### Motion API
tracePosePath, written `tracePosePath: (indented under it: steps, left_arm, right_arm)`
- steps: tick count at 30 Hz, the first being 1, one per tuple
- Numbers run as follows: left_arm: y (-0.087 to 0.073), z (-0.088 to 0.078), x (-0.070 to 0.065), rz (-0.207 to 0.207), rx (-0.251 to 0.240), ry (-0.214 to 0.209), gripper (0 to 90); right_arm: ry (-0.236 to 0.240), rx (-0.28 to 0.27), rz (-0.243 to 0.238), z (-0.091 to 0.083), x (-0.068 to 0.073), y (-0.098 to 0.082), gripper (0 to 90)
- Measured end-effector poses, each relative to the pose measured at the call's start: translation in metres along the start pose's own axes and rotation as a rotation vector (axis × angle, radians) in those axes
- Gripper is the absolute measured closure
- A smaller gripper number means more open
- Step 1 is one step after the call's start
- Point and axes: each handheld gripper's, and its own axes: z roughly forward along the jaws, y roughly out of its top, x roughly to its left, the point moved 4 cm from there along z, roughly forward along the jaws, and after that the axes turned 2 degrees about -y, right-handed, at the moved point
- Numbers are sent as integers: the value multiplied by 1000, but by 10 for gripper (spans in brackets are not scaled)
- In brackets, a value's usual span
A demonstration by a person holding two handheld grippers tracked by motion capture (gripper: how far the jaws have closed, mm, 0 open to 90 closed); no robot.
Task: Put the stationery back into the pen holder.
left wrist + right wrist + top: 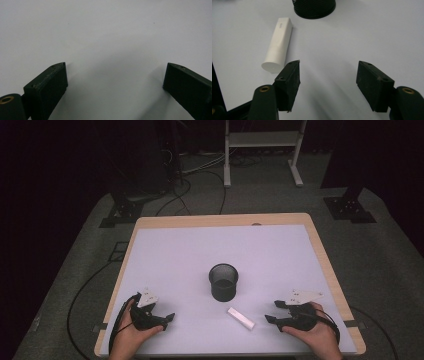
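Observation:
A white tube (241, 318) with a flat cap lies on the white table sheet, just in front of a black mesh cup (223, 281). In the right gripper view the tube (278, 44) lies left of the jaws, and the cup's base (314, 8) shows at the top. My right gripper (272, 311) sits to the right of the tube, open, with nothing between its jaws (328, 77). My left gripper (167, 317) rests near the front left of the sheet, open over bare sheet (115, 75).
The wooden table (327, 265) edge frames the white sheet. Beyond the table are a white stand (262, 150), dark tripod feet and cables on grey carpet.

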Motion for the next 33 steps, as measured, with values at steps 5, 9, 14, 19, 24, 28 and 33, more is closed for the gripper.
tracePosePath:
  steps: [5,9,14,19,24,28,33]
  left_arm:
    - [0,0,0,-3,0,-1,46]
    - [0,0,0,0,0,0,46]
    - [0,0,0,0,1,0,46]
    - [0,0,0,-3,1,0,46]
    - [0,0,0,0,1,0,46]
    - [0,0,0,1,1,0,46]
    - [0,0,0,0,2,0,46]
  right_arm:
    - [15,-1,-10,3,7,4,343]
    - [31,0,-19,6,14,7,343]
    - [55,6,-34,12,24,12,337]
    - [75,4,-55,18,33,17,334]
    - [90,14,-71,24,40,19,334]
    - [99,24,-86,30,45,20,336]
    - [100,42,-104,37,49,18,347]
